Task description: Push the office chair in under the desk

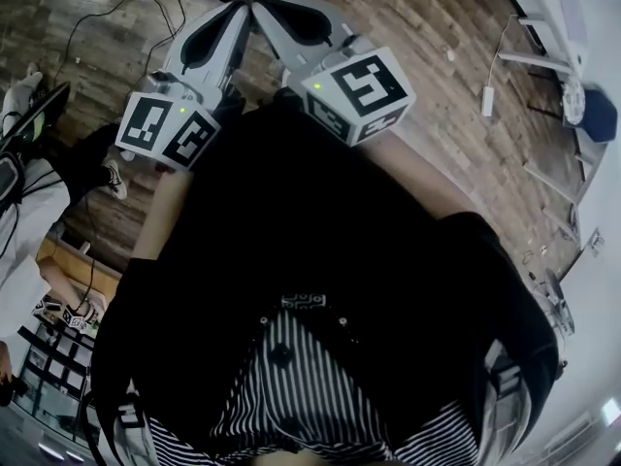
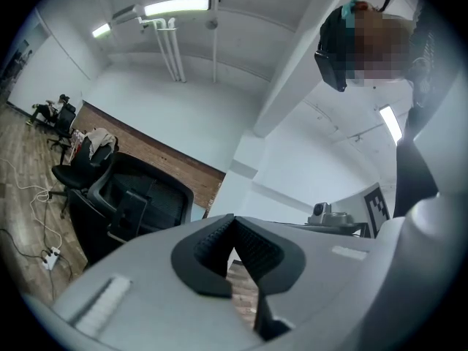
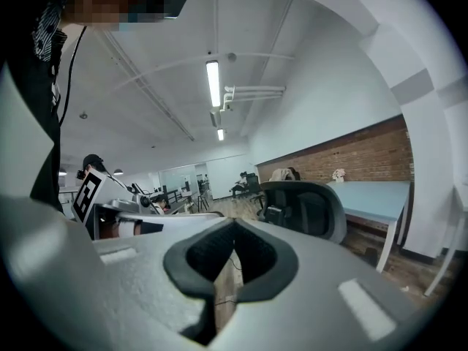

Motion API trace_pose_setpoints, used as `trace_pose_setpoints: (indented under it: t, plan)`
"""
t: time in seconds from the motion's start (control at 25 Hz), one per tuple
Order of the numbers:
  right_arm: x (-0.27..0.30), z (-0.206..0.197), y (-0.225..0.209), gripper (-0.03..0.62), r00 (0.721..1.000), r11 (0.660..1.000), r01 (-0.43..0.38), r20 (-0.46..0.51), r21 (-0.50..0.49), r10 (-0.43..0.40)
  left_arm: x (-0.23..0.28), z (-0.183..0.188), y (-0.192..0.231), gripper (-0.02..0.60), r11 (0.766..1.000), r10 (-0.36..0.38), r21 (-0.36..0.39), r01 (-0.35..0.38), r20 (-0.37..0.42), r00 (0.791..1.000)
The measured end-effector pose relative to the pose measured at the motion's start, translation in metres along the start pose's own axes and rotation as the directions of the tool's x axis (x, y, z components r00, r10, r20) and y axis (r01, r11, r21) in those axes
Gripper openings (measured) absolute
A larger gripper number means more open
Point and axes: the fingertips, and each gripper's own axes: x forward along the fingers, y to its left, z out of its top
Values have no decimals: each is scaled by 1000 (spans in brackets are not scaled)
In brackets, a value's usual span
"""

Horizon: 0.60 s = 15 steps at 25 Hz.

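Observation:
The black mesh-backed office chair (image 2: 135,196) stands left of and beyond my left gripper (image 2: 234,224). In the right gripper view the same chair (image 3: 307,207) is right of my right gripper (image 3: 234,227), in front of the pale blue desk (image 3: 376,196) by the brick wall. Both grippers are shut with nothing between their jaws, and neither touches the chair. From the head view the left gripper (image 1: 238,10) and right gripper (image 1: 260,8) are held side by side in front of the person's body, tips almost meeting. A dark shape at the top edge may be the chair.
A power strip (image 2: 50,254) with cables lies on the wood floor left of the chair. More chairs (image 2: 62,115) stand farther back along the wall. White desk frames (image 1: 553,27) are at the right, and another person's legs (image 1: 29,212) at the left.

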Motion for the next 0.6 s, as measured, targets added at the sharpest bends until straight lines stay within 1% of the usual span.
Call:
trace_pose_setpoints:
  t: [0.28, 0.44, 0.6]
  plan:
    - [29, 22, -53, 2, 999, 999, -47, 20, -7, 47, 54, 21, 22, -2, 999, 16, 41, -17, 21, 1000]
    - [40, 25, -85, 2, 998, 998, -61, 30, 1, 61, 85, 21, 31, -2, 998, 23, 53, -24, 21, 1000]
    - [47, 23, -110, 2, 996, 997, -77, 36, 18, 76, 108, 17, 39, -2, 998, 41, 50, -41, 15, 999]
